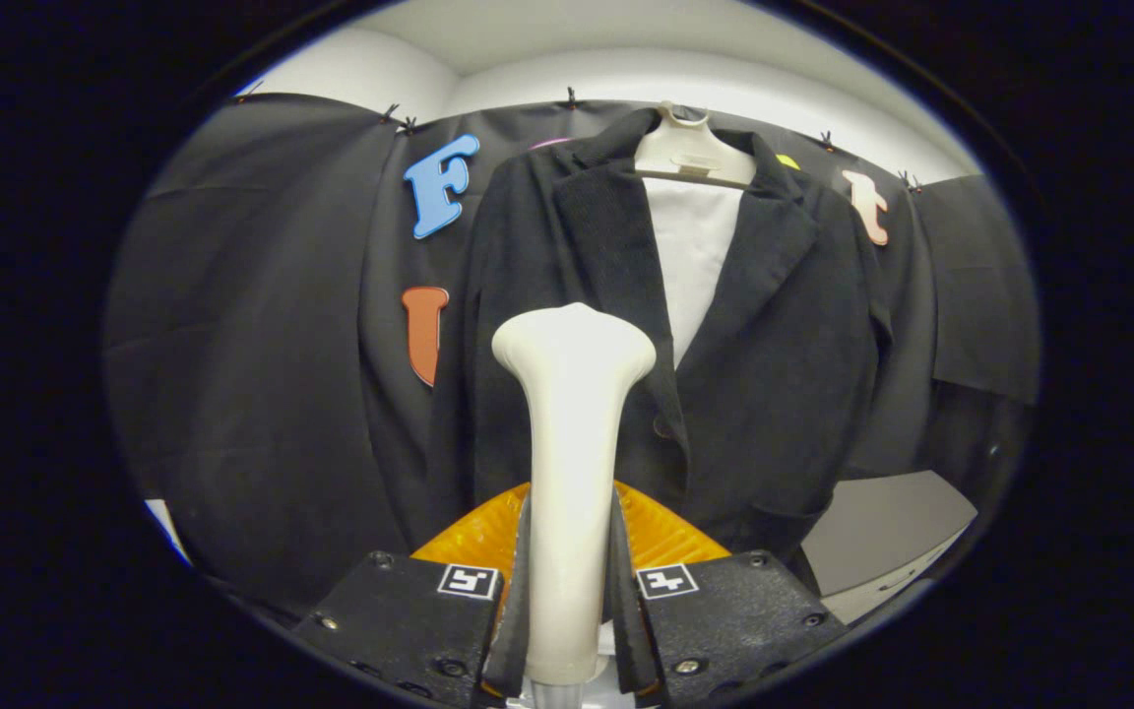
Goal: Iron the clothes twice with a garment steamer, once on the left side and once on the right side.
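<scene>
Gripper view: a dark jacket [724, 325] hangs on a pale hanger [690, 153] against the booth's black cloth wall, front facing the camera. It is hung open at the lapels, so a white lining or shirt panel [693, 256] shows between them. Hanging it upright and full-length leaves both front panels free for a vertical pass, which suits the task.

The garment steamer [572, 453] stands upright between the fingers, its cream neck rising and flaring into a broad head. The head sits in front of the jacket panel beside the orange letter side of the wall, level with the lower lapel. Whether the head touches the cloth cannot be told from this angle. An orange ribbed part [661, 532] shows just behind the neck, ahead of the fingers; it may be the steamer's body or base, though this is not certain.

The gripper [570, 601] is nearly closed, both fingers pressing on the steamer's neck from either side, with no gap visible. The hold is low on the neck, which keeps the head clear and pointed at the garment.

Beyond the jacket's hem a pale table [882, 532] surface shows.
</scene>
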Available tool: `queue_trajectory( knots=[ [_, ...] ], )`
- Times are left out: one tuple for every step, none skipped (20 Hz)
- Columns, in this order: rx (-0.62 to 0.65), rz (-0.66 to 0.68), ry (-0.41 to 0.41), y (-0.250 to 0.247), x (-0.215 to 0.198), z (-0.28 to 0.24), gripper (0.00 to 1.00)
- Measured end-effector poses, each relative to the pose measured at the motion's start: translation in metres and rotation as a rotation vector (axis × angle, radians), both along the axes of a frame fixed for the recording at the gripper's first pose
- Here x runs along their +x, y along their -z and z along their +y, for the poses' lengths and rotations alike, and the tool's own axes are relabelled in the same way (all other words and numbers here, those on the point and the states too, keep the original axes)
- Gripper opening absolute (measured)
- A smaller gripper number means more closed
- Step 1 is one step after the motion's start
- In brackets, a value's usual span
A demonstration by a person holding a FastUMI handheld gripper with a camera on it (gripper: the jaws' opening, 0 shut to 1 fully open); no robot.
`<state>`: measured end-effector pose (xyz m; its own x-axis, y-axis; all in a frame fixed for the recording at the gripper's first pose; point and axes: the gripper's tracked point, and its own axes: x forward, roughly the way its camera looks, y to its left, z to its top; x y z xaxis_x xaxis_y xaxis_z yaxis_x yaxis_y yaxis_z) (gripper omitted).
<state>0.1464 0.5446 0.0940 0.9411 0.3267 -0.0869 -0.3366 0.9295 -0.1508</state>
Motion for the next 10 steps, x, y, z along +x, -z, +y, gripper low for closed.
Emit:
queue_trajectory(
  knots=[
    [-0.003,0.007,0.002,0.005,0.000,-0.002,0.38],
    [-0.009,0.018,0.003,0.011,0.000,-0.004,0.38],
    [-0.012,0.029,0.004,0.017,-0.001,-0.006,0.38],
    [-0.016,0.037,0.003,0.023,-0.003,-0.007,0.38],
    [-0.022,0.045,0.005,0.029,-0.003,-0.008,0.38],
    [-0.026,0.065,0.005,0.037,-0.003,-0.010,0.38],
    [-0.024,0.091,0.006,0.046,-0.002,-0.013,0.38],
    [-0.023,0.112,0.009,0.054,-0.001,-0.016,0.38],
    [-0.027,0.122,0.011,0.061,0.000,-0.018,0.38],
    [-0.032,0.129,0.011,0.066,0.001,-0.019,0.38]
  ],
)
